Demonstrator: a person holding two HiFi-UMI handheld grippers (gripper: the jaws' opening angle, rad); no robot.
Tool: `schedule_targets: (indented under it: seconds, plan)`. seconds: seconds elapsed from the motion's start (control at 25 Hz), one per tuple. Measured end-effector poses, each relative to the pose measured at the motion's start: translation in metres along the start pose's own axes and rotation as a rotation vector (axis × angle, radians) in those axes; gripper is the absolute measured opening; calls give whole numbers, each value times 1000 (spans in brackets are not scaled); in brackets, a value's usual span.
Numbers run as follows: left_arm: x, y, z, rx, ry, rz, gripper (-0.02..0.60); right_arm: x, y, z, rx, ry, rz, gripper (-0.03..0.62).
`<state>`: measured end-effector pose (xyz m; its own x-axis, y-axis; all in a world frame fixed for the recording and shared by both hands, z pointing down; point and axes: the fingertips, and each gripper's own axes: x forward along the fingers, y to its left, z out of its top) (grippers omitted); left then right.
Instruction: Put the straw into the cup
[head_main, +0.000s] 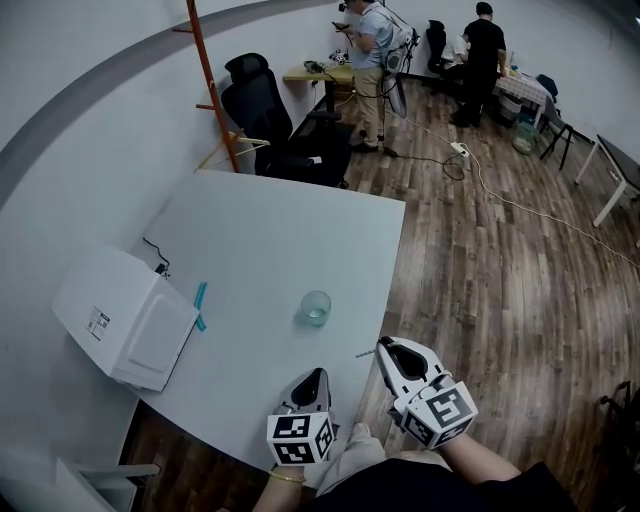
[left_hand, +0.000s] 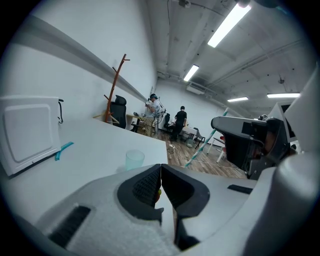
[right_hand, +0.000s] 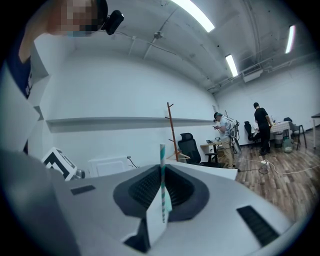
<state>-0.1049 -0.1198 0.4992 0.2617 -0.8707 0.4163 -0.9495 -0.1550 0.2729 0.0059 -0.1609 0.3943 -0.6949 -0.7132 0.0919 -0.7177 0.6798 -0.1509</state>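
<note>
One striped straw (right_hand: 162, 152) — clamped in right gripper (right_hand: 161, 167), pads (right_hand: 145, 185) ribbed.

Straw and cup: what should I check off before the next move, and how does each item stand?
1. Straw gripped by right gripper: ok, jaws shut on it.
2. Cup upright on table: ok.
3. Cup mouth free: ok.
4. Straw above cup: not ok, short of it.
5. Left gripper clear of cup: ok, jaws shut.
</note>
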Motion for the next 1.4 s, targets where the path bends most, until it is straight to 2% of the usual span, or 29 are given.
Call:
schedule_targets:
  seconds: [0.56, 0.96, 1.12, 1.4]
  plan:
    - [7, 24, 13, -25, -21, 49, 20, 45, 1, 7, 5, 0, 57, 43]
    - [21, 45, 11, -104, -40, 176, 20, 91, -12, 5, -8, 57, 187, 43]
    - [28, 56, 10, -130, -41, 228, 20, 117, -22, 6, -6, 38, 231, 43]
    - [42, 72, 12, -172, -54, 315, 20, 152, -26, -5, -6, 73, 325, 43]
